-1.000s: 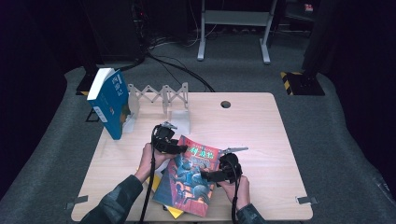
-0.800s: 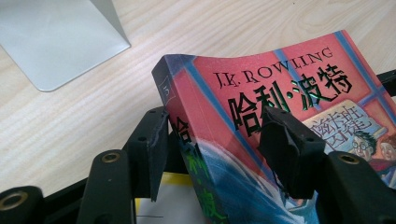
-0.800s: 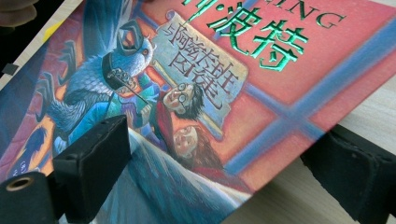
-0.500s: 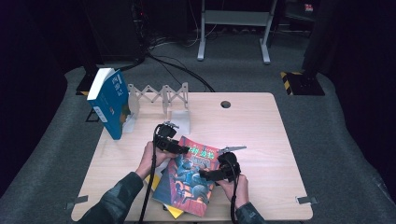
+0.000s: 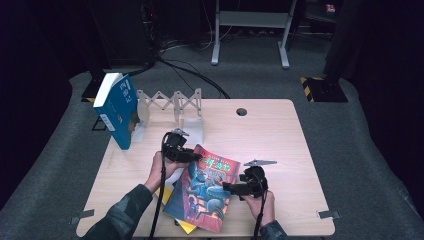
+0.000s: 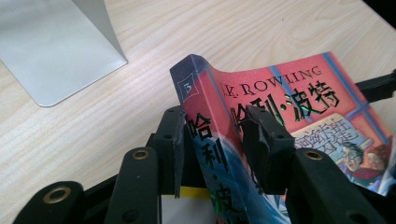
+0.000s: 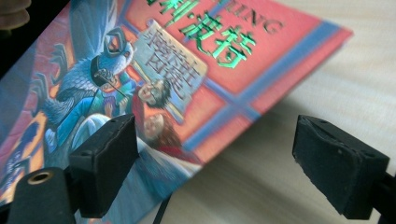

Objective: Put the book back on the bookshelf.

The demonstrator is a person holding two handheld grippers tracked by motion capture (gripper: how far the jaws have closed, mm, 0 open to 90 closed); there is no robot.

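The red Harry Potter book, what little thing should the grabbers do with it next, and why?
Probably close the right gripper on the open edge of the red Harry Potter book. The left gripper, whose jaws have just been closing, already straddles the spine and lifts it off the table, while the right jaws stand wide at the raised edge, one over the cover, gripping nothing.

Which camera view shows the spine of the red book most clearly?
The left gripper view: the spine runs up between the black jaws with its lettering readable. The high view shows the red book small from above; the right gripper view shows its front cover.
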